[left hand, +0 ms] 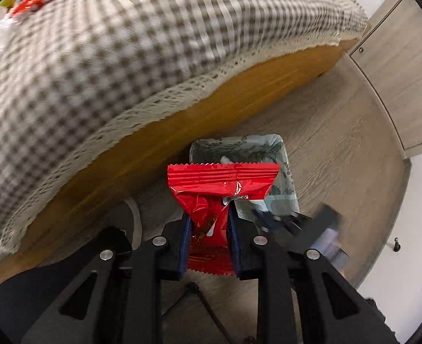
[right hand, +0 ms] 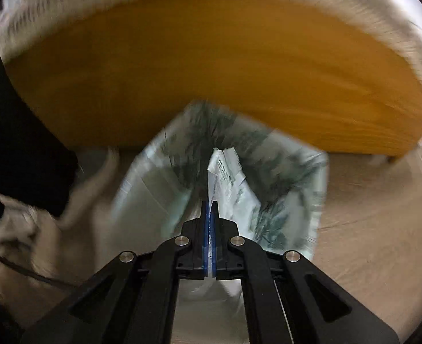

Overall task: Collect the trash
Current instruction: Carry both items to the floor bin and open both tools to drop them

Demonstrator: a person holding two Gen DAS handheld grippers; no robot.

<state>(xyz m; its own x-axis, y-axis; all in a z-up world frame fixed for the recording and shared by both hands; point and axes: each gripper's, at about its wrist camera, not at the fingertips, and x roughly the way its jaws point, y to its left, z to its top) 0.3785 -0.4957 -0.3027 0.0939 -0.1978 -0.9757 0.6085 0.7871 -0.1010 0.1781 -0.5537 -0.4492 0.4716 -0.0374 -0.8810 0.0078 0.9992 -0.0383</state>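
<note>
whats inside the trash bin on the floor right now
The bin has a leaf-print liner. In the left view a pale scrap shows inside, mostly hidden behind the red wrapper in the left gripper. The right gripper holds a white wrapper above it; the bottom is hidden.

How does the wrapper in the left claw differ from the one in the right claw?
The red foil wrapper is glossy and bulky, keeping the left claw partly apart; the white printed wrapper is flat and thin, with the right claw nearly closed on it. Both are pinched and held near the patterned trash bin on the floor.
</note>
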